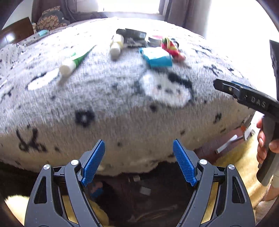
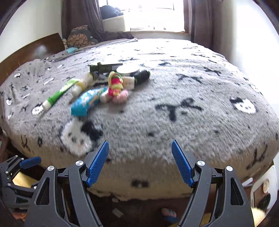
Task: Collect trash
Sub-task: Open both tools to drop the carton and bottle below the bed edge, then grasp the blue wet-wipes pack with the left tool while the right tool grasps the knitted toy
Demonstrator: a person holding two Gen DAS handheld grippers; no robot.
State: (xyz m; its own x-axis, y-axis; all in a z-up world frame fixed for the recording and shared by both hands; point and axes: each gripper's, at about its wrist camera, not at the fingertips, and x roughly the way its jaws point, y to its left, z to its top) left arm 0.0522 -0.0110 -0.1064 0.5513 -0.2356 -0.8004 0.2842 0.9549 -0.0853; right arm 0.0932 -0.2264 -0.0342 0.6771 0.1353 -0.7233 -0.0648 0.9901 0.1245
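Both hand-held grippers, left (image 1: pixel 139 162) and right (image 2: pixel 140 163), hang wide open and empty above the bed (image 2: pixel 174 113), ready to reach the trash pile (image 2: pixel 104 87).

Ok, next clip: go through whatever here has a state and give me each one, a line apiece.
left gripper: open, nothing between the fingers.
right gripper: open, nothing between the fingers.
green tube: lying flat on the blanket, cap on.
blue packet: lying on the blanket, crumpled; whether it is opened I cannot tell.
round tin: lid on.
curtains: drawn aside, window uncovered.
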